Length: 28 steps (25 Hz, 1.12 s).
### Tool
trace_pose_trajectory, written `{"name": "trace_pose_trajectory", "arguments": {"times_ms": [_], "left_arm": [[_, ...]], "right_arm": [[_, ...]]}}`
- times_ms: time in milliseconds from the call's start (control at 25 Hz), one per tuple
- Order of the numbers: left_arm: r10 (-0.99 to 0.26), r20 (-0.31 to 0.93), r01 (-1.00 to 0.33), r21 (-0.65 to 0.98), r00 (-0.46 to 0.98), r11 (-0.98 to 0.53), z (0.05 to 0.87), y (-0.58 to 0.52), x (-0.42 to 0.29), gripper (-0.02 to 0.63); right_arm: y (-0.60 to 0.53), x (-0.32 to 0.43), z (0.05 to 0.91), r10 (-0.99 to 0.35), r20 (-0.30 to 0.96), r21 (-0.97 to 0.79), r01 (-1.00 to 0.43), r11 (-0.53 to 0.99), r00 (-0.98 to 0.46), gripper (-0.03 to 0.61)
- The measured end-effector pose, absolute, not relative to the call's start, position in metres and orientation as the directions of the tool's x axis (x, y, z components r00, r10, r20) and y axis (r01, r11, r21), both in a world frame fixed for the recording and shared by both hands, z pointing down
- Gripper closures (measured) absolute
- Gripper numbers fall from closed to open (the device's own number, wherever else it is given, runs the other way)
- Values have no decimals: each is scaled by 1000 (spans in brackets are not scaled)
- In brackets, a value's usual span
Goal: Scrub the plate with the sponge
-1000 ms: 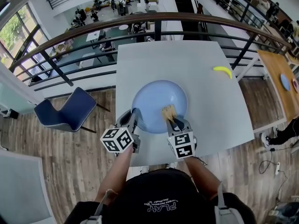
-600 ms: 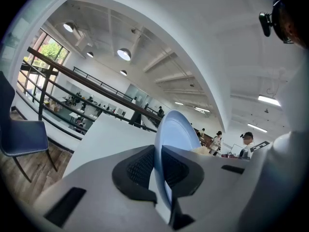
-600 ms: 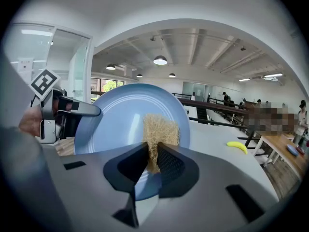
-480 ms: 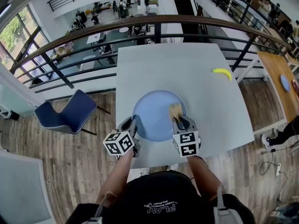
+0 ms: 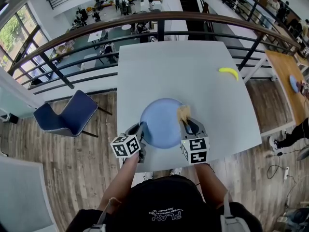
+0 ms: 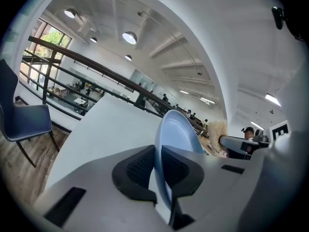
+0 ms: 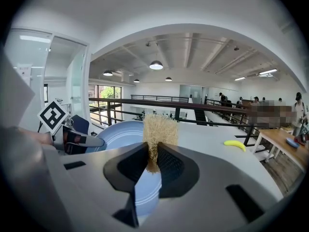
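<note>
A light-blue plate [image 5: 161, 124] sits low over the near part of the white table [image 5: 193, 66]. My left gripper [image 5: 141, 129] is shut on its left rim; in the left gripper view the plate [image 6: 177, 129] stands edge-on between the pads of the left gripper [image 6: 157, 159]. My right gripper [image 5: 185, 122] is shut on a tan fibrous sponge [image 5: 183, 112], which lies at the plate's far right rim. In the right gripper view the sponge [image 7: 159, 132] sticks up from the right gripper [image 7: 153, 161], with the plate [image 7: 120, 133] behind and below it.
A yellow banana [image 5: 229, 72] lies at the table's far right. A blue chair [image 5: 67, 115] stands left of the table, a dark railing [image 5: 159, 17] runs behind it, and a wooden table [image 5: 288, 81] is off to the right. The table's near edge is right under my grippers.
The plate has come down and nearer to the table's front edge with my left gripper. The sponge has slid from the plate's middle to its right rim.
</note>
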State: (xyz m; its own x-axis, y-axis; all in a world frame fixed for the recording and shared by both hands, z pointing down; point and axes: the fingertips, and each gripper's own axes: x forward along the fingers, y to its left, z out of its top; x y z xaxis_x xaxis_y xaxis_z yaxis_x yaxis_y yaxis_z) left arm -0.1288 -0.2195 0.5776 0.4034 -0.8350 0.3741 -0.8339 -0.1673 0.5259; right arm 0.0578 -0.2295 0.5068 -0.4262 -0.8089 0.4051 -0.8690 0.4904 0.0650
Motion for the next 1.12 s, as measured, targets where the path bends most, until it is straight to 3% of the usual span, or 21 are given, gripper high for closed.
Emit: {"name": "trace_pose_trajectory", "arguments": {"times_ms": [560,1120], "left_arm": [[-703,549,-799,599,452,-46,677,-206,-95,580],[-626,605,-745,665,492,57,730,-191,-68,578]], "right_arm": [[-233,97,562,-761,526,38,-883,467,-380,515],[-231,110,602,-713,579,-10,-879,477,-394,515]]}}
